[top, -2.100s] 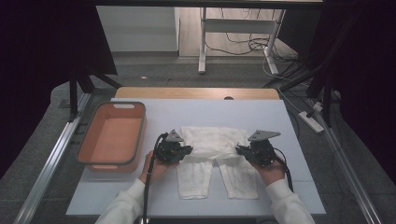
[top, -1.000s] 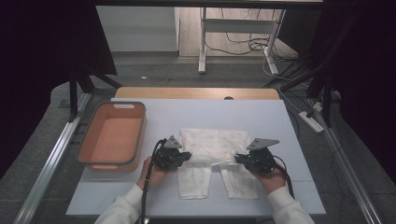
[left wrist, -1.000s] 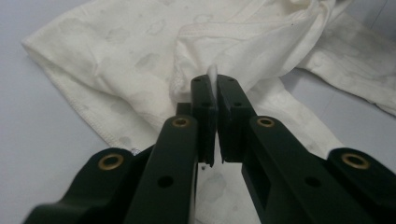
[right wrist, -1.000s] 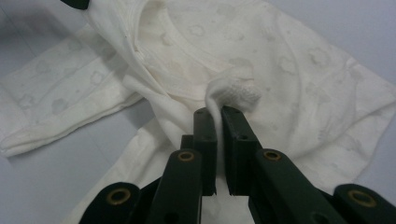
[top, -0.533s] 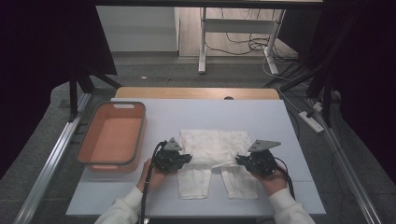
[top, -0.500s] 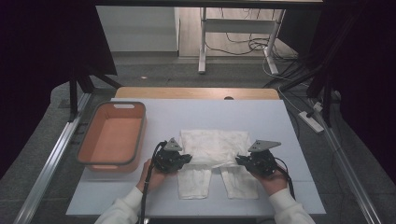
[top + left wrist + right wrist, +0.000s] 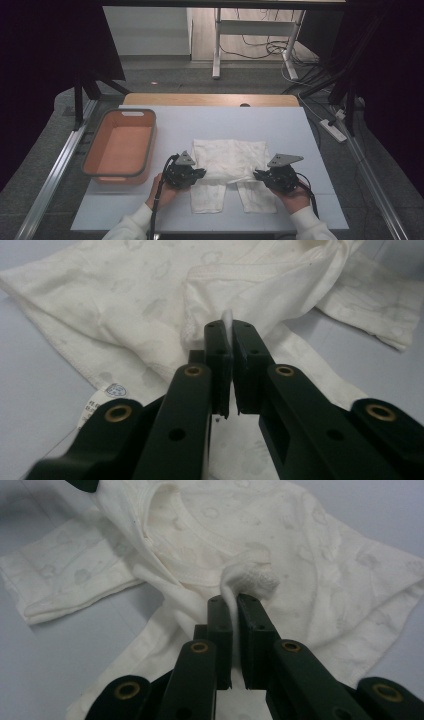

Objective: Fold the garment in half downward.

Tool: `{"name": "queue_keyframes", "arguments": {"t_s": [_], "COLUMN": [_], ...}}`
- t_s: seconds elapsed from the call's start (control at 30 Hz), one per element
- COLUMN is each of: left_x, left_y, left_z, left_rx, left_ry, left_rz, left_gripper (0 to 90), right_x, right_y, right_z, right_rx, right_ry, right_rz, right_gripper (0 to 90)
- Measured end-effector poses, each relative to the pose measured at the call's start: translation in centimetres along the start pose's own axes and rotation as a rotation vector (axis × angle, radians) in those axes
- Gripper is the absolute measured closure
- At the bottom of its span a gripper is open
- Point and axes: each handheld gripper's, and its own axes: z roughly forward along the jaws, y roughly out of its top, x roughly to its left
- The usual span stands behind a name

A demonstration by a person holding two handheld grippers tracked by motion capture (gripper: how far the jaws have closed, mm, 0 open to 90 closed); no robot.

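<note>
The white garment [image 7: 230, 172] lies flat on the surface [image 7: 280, 125], near the person's edge. The left claw [image 7: 199, 173] and right claw [image 7: 259, 175] each pinch a bit of its fabric at opposite sides, likely so both edges fold over evenly together.

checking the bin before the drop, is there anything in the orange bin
No, the orange bin beside the white garment shows just its bare floor in the high view.

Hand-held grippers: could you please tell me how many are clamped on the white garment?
2. The left hand-held gripper pinches the white garment at its left edge, and the right hand-held gripper pinches it at its right edge, both shut on fabric.
</note>
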Motion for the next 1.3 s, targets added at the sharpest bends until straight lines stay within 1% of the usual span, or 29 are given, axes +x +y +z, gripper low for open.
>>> {"name": "queue_keyframes", "arguments": {"t_s": [0.17,0.37,0.67,0.83,0.87,0.9,0.93,0.97,1.0,1.07,1.1,1.13,1.17,1.2,1.23,1.3], "left_x": [-0.3,-0.7,-1.5,-1.8,-1.8,-1.8,-1.7,-1.6,-1.5,-1.4,-1.3,-1.2,-1.1,-1.1,-0.9,-0.7], "left_y": [-0.3,-0.5,-1.1,-1.4,-1.5,-1.6,-1.6,-1.6,-1.5,-1.2,-1.0,-0.8,-0.4,-0.4,-0.2,0.3], "left_z": [0.0,-0.1,-0.6,-1.1,-1.2,-1.3,-1.4,-1.4,-1.6,-1.7,-1.8,-1.8,-1.7,-1.7,-1.7,-1.4], "left_rx": [-0.001,0.008,0.002,0.0,-0.002,-0.006,-0.009,-0.016,-0.021,-0.038,-0.046,-0.047,-0.05,-0.05,-0.052,-0.051], "left_ry": [-0.005,-0.01,-0.021,-0.033,-0.034,-0.034,-0.033,-0.029,-0.021,-0.006,0.003,0.009,0.025,0.025,0.034,0.045], "left_rz": [-0.002,0.011,0.019,0.024,0.028,0.025,0.019,0.01,0.004,-0.013,-0.024,-0.025,-0.04,-0.04,-0.045,-0.055], "left_gripper": [85.1,85.1,84.6,82.2,79.8,75.5,67.6,62.1,57.9,52.6,50.6,48.8,46.9,46.2,46.2,45.3], "right_x": [0.3,0.5,1.2,1.7,1.8,1.9,2.0,2.1,2.0,1.7,1.5,1.3,1.0,1.0,0.9,0.7], "right_y": [-0.3,-0.7,-1.2,-1.6,-1.7,-1.8,-1.9,-1.9,-1.9,-1.7,-1.5,-1.3,-0.9,-0.9,-0.6,-0.2], "right_z": [0.0,-0.1,-0.9,-1.6,-1.8,-1.9,-2.1,-2.2,-2.5,-2.9,-3.1,-3.3,-3.6,-3.6,-3.7,-3.5], "right_rx": [0.008,0.01,-0.001,-0.012,-0.014,-0.014,-0.017,-0.029,-0.04,-0.071,-0.084,-0.097,-0.115,-0.115,-0.12,-0.121], "right_ry": [0.002,0.003,0.008,0.018,0.021,0.017,0.009,-0.003,-0.01,-0.021,-0.026,-0.038,-0.054,-0.054,-0.059,-0.053], "right_rz": [-0.004,-0.004,-0.014,-0.006,-0.005,-0.006,-0.006,-0.001,0.007,0.035,0.051,0.06,0.069,0.069,0.072,0.075], "right_gripper": [84.4,84.4,84.3,83.5,82.1,79.0,74.1,68.6,62.5,55.1,52.2,49.2,47.1,47.1,46.6,46.2]}}
